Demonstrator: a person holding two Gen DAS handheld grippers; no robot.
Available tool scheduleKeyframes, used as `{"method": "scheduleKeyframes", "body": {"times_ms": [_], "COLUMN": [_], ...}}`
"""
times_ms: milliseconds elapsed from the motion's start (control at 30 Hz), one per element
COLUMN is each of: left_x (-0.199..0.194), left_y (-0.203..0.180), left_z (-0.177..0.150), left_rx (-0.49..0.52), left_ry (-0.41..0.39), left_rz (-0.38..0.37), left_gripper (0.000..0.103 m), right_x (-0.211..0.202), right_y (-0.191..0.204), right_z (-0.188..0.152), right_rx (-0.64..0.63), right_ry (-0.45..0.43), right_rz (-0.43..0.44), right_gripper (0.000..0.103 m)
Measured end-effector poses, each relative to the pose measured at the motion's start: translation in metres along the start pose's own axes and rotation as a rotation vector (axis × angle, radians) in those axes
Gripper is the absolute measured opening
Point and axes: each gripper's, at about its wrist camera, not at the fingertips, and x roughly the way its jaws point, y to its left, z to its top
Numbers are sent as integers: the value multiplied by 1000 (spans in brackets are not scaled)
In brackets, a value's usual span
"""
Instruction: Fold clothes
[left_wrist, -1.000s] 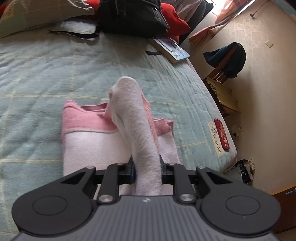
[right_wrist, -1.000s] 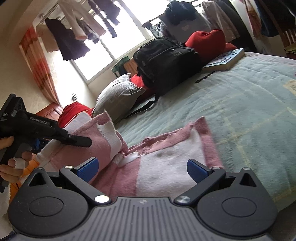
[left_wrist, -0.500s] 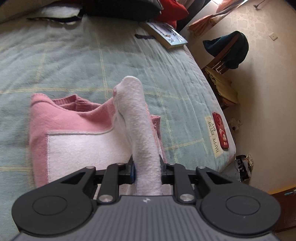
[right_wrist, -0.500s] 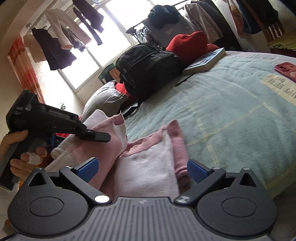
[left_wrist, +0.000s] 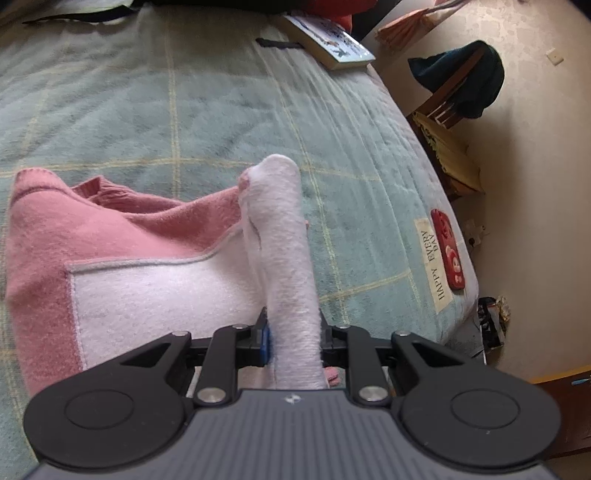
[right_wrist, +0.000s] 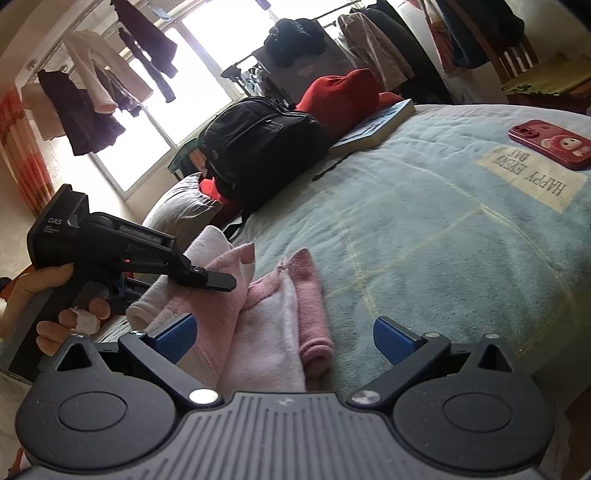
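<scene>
Bed (left_wrist: 184, 110) first, big and green, with the pink and white top (left_wrist: 155, 291) lying near its edge. The top looks partly folded, one side already laid over. More folding is left, I think. The left gripper (left_wrist: 291, 332) is pinching a white sleeve (left_wrist: 284, 240), held up over the top. The right gripper (right_wrist: 282, 334) is spread wide, holding nothing.

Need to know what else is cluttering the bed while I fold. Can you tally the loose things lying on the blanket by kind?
Pink-and-white fleece garment: 1
Black fabric backpack: 1
Red fabric bundle: 1
Paperback book with blue cover: 1
Red phone in cartoon case: 1
Grey pillow: 1
Total: 6
</scene>
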Motion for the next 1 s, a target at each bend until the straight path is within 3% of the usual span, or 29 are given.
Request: {"method": "scheduleKeyframes", "body": {"times_ms": [300, 400, 767, 867, 1000], "left_x": [25, 23, -6, -23, -42], "left_y": [4, 1, -4, -4, 3], "left_z": [1, 1, -4, -7, -14], "left_rx": [-26, -14, 64, 123, 200], "left_ry": [37, 30, -41, -85, -136], "left_rz": [4, -21, -110, -90, 17], "left_gripper": [19, 29, 41, 48, 59], "right_x": [2, 3, 1, 3, 2], "right_y": [1, 4, 16, 19, 33], "right_z": [-2, -3, -3, -3, 1], "right_rx": [-14, -24, -71, -76, -122], "right_ry": [17, 27, 35, 47, 38], "right_rz": [-13, -12, 3, 17, 64], "right_gripper": [103, 103, 103, 103, 103]}}
